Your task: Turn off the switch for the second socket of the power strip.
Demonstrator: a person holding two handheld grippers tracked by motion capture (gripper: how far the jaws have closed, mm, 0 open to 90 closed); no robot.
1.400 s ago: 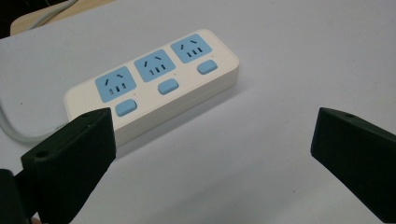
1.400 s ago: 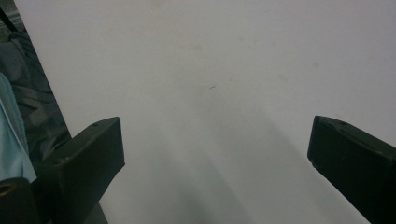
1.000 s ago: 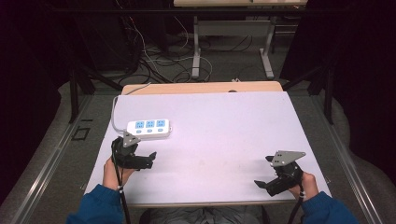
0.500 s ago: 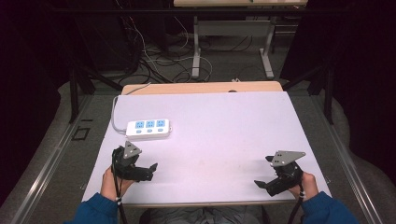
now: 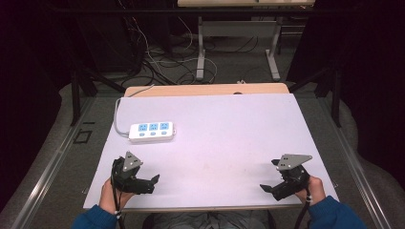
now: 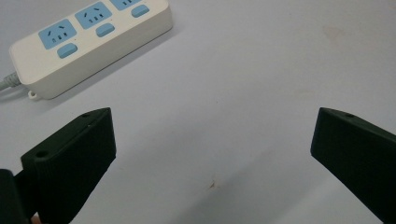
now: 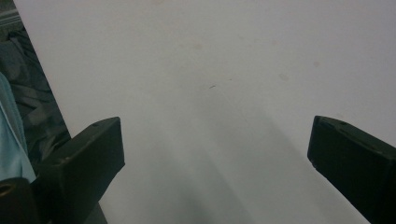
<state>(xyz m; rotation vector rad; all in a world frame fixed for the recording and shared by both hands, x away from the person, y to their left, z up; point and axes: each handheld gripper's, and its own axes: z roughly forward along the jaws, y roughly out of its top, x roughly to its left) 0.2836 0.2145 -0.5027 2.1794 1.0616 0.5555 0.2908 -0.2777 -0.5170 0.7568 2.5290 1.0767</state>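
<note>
Nearest the person's edge of the table (image 5: 215,143), the left gripper (image 5: 152,182) rests low over the pale surface at the near left corner, held in a hand with a blue sleeve (image 5: 93,220) behind it; in the left gripper view its 2 black jaws stand wide apart with only bare tabletop between them. At the near right corner the right gripper (image 5: 265,188) sits in the other hand, its grey plate on top, and the right gripper view shows its 2 jaws spread just as wide over bare surface, holding nothing. Farther up the table's left side, well apart from the left gripper, lies the white power strip (image 5: 151,131) with 3 blue sockets, flat on the surface; its grey cord (image 5: 116,114) curves off its left end toward the far edge. Beyond the table, cables (image 5: 157,52) lie on the dark floor.
</note>
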